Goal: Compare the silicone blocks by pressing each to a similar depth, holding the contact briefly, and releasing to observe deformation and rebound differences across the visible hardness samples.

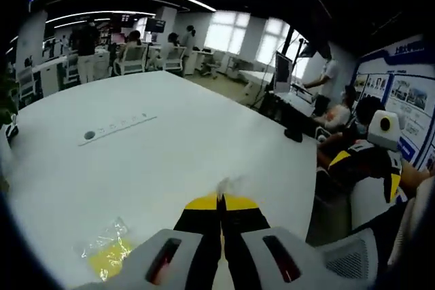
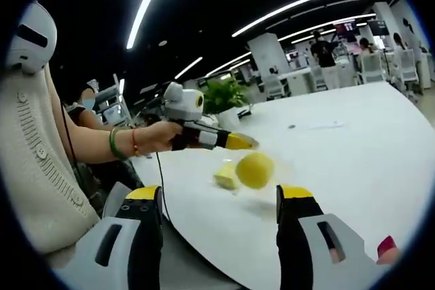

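Hovering over the white table point(image 1: 177, 147), left gripper point(image 1: 221, 200) jaws together. Right gripper point(image 2: 219, 198) jaws apart (nothing between), yellow silicone blocks point(image 2: 246, 170) just beyond.

yellow silicone blocks point(image 2: 246, 170), white table point(image 1: 177, 147), yellow-tipped black tongs point(image 2: 219, 198)

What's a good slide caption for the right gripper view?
Open right gripper faces yellow silicone blocks on the white table, while the left gripper, jaws closed, hovers beside them.
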A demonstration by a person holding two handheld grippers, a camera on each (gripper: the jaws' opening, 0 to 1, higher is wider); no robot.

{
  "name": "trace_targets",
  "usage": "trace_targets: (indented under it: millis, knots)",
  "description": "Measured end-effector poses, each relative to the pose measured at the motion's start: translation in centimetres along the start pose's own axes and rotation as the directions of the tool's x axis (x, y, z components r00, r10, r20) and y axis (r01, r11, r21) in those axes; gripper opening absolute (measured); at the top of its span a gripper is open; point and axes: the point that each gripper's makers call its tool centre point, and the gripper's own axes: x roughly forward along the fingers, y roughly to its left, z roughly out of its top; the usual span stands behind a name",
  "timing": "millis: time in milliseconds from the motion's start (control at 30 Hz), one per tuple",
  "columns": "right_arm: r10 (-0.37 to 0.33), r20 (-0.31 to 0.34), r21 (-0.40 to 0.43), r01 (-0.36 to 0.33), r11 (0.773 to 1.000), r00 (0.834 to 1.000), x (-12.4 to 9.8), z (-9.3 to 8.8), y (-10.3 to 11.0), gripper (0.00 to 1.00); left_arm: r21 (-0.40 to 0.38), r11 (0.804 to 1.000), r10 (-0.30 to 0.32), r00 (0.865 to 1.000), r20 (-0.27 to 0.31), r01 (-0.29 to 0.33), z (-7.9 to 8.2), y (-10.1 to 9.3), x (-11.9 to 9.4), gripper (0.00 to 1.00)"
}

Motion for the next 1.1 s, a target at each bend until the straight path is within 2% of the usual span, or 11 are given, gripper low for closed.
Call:
trace_targets:
  millis: [267, 600, 867, 1100]
  knots:
    - [0.031, -0.012, -0.057, -0.032, 0.998, 0.999, 0.6, 1.3, 1.2, 0.62, 0.034, 0.999, 0.026, 0.999, 0.025, -0.027, 0.3, -0.1, -3.0, 0.00]
    - [0.089, -0.023, -0.135, -0.092, 0.987, 0.996, 2.2, 3.8, 2.4, 0.65, 0.042, 0.998, 0.034, 0.994, 0.102, -0.039, 2.3, -1.0, -7.6, 0.00]
    - [0.132, -0.098, -0.232, -0.152, 0.961, 0.986, 4.5, 5.0, 3.5, 0.69, 0.070, 0.996, 0.050, 0.991, 0.127, -0.060, 3.0, -1.6, -10.5, 0.00]
    - [0.178, -0.117, -0.294, -0.205, 0.934, 0.977, 6.2, 7.1, 4.4, 0.73, 0.085, 0.994, 0.056, 0.987, 0.150, -0.069, 3.8, -2.4, -12.8, 0.00]
